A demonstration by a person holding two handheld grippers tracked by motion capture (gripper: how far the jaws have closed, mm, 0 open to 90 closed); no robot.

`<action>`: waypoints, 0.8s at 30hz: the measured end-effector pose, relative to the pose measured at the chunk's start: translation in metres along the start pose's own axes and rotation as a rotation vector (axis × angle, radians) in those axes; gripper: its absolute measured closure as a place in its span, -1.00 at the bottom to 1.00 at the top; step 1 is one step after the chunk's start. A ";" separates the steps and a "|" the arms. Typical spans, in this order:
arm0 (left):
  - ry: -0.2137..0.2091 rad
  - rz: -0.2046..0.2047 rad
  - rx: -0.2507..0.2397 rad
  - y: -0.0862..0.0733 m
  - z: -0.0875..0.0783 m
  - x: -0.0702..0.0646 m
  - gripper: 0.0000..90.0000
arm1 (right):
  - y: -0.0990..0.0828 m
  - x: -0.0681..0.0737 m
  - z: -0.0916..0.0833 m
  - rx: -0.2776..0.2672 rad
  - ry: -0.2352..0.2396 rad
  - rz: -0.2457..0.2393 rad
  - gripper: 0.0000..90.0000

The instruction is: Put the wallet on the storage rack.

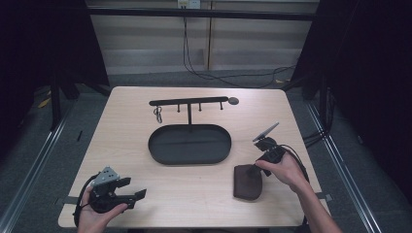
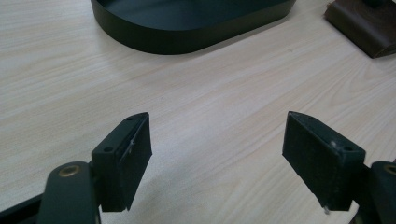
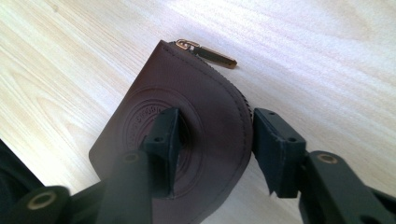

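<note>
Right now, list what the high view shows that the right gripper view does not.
High view, not the other: black oval tray, hook rack with a key ring, left gripper with open jaws. Right gripper view, not the high one: a metal zipper pull and a round embossed stamp. Both: brown pouch on the wooden table, with the right gripper straddling its curved edge.

Black tongs (image 1: 133,190), grey three-cornered plate, trailing cable.
</note>
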State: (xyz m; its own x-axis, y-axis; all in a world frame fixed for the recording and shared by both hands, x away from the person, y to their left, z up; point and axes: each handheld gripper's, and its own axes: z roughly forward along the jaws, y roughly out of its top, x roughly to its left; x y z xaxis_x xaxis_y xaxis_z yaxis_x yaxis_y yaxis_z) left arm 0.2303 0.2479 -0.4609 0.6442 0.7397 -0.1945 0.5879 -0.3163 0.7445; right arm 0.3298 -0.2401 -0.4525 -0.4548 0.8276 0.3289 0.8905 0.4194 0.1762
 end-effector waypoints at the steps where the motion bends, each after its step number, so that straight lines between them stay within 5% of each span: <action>1: 0.000 -0.001 0.000 0.000 0.000 0.000 -0.47 | 0.000 0.000 -0.001 -0.003 0.000 -0.002 0.23; 24: -0.006 0.003 -0.001 0.001 0.000 0.000 -0.47 | 0.010 0.017 -0.031 -0.048 -0.069 -0.044 0.54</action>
State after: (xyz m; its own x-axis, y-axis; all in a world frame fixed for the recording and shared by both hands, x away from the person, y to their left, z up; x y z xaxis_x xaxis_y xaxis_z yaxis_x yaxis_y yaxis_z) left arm 0.2306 0.2475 -0.4602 0.6489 0.7354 -0.1955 0.5853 -0.3182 0.7458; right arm 0.3309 -0.2333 -0.4161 -0.4900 0.8336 0.2551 0.8678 0.4386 0.2336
